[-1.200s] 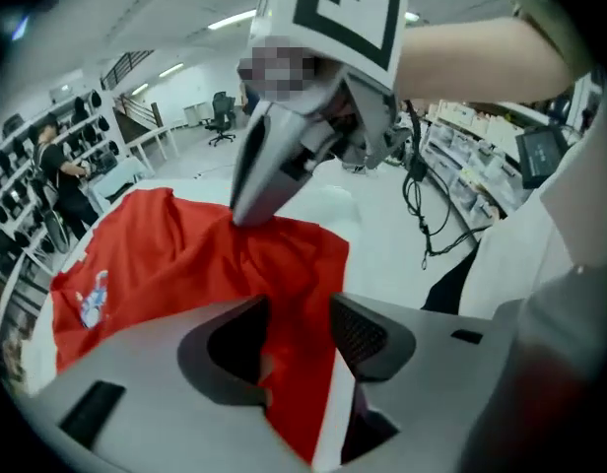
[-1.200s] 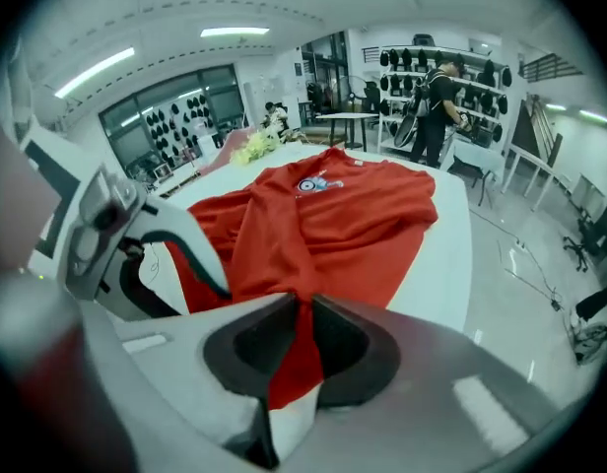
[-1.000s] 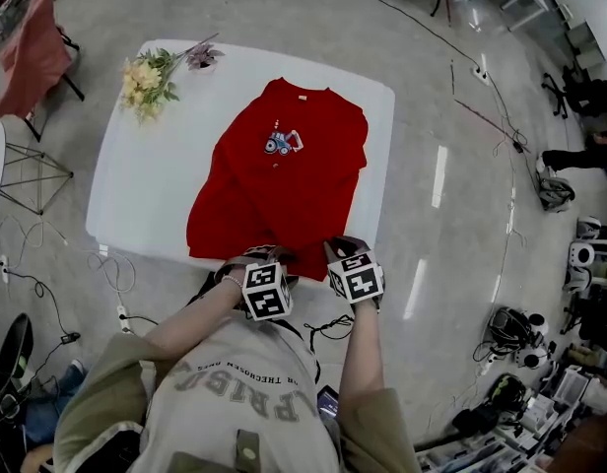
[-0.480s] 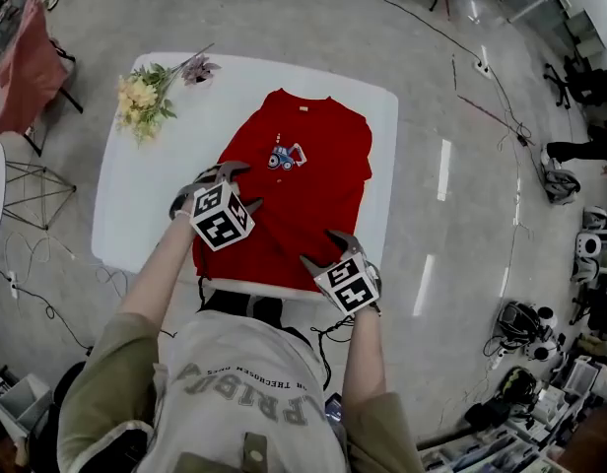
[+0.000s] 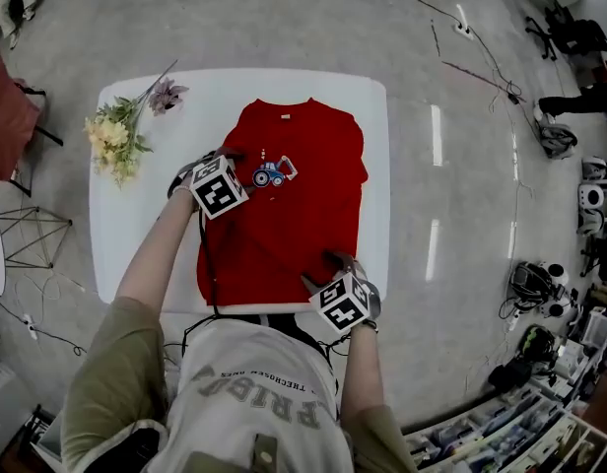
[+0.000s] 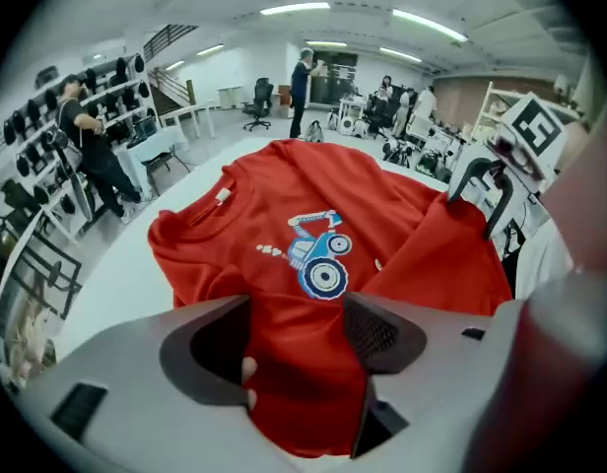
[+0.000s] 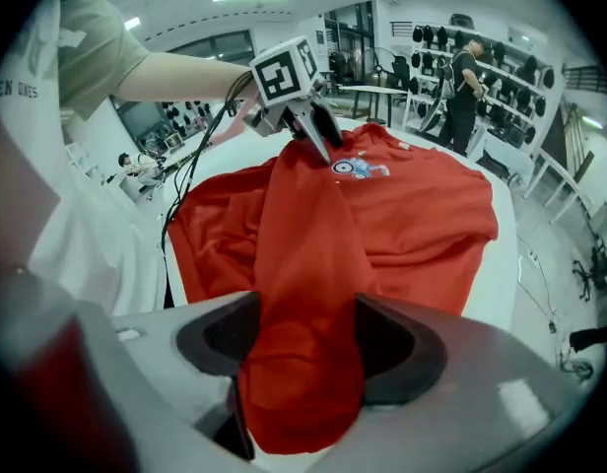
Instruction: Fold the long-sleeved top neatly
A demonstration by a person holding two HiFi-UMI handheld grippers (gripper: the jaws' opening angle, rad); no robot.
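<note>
Sharing one table, one red top, one bouquet

Matt red cloth top, smooth white table, glossy grey floor

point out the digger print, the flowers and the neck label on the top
digger print (image 5: 272, 173), head view, middle of the blue digger
flowers (image 5: 108, 137), head view, the pale blooms
neck label (image 6: 223, 197), left gripper view, the white tag itself
</note>
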